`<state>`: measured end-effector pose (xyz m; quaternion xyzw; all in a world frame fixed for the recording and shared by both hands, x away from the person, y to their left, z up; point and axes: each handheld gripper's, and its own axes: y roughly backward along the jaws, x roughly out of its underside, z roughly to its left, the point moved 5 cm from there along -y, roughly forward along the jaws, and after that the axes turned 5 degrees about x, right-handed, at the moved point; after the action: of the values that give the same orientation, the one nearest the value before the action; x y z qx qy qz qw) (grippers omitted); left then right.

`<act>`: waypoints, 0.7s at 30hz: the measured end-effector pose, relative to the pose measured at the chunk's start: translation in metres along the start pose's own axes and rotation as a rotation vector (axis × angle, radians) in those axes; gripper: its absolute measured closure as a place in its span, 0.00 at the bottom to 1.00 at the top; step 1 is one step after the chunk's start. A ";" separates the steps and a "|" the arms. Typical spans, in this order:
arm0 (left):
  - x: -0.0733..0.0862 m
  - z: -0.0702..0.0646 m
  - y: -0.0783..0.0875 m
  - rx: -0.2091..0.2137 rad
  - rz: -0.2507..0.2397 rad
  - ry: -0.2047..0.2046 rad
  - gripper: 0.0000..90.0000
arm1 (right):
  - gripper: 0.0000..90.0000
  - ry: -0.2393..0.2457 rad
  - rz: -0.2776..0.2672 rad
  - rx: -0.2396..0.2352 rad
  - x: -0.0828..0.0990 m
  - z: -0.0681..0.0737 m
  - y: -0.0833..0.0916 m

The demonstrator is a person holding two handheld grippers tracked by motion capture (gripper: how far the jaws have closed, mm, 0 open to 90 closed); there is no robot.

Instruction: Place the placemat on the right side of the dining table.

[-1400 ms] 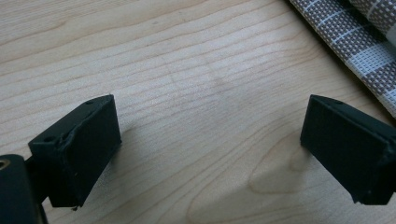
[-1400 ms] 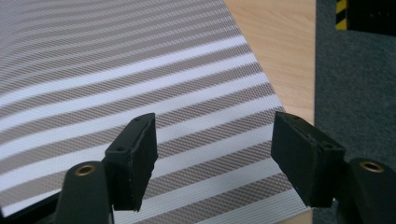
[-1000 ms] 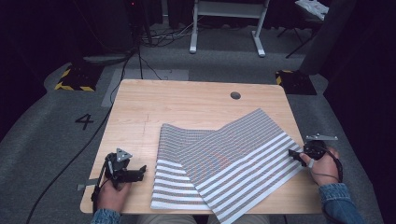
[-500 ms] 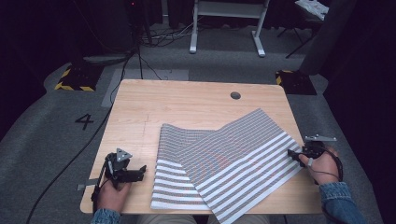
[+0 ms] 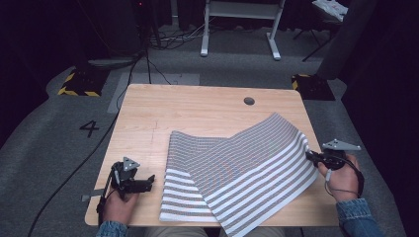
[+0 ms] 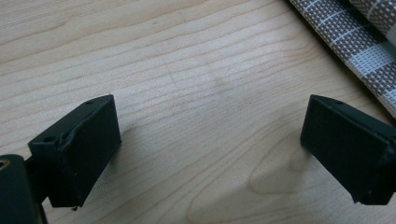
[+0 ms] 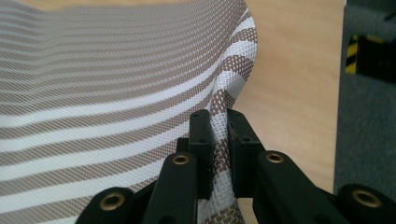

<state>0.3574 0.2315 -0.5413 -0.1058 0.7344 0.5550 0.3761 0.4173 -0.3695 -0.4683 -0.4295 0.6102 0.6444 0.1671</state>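
Note:
A brown-and-white striped woven mat [image 5: 237, 170] lies partly folded on the wooden table [image 5: 197, 108], its front corner hanging over the near edge. My right gripper [image 5: 310, 154] has just been closing and is now shut on the mat's right edge [image 7: 219, 154], which is pinched between the jaws and lifted off the table. The mat [image 7: 116, 88] bulges upward from that grip. My left gripper [image 5: 148, 181] rests on the table left of the mat, open, with bare wood between its jaws [image 6: 210, 154]. A strip of the mat [image 6: 355, 46] shows beyond the left gripper's jaws.
A round cable hole [image 5: 249, 101] sits near the table's far edge. Grey floor surrounds the table, with a painted number [image 5: 89, 128], black-and-yellow marked bases [image 5: 79, 84] and a white frame's legs [image 5: 237, 29] behind. Bare wood spreads over the table's far half.
The right gripper's jaws closed on the mat's right edge and the hand rose slightly, lifting that edge. The left gripper stayed where it was.

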 end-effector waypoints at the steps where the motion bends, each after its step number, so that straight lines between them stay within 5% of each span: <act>1: 0.000 0.000 0.000 0.001 0.000 0.000 0.05 | 0.92 0.018 -0.022 0.000 -0.006 0.001 0.005; 10: 0.000 0.000 0.000 0.001 0.002 0.002 0.05 | 0.93 0.141 -0.134 0.037 -0.051 0.006 0.030; 21: 0.000 0.000 0.000 -0.002 0.002 0.004 0.05 | 0.93 0.203 -0.179 0.065 -0.106 -0.002 0.015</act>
<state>0.3567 0.2314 -0.5414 -0.1066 0.7349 0.5558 0.3738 0.4676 -0.3414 -0.3784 -0.5395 0.6037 0.5601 0.1753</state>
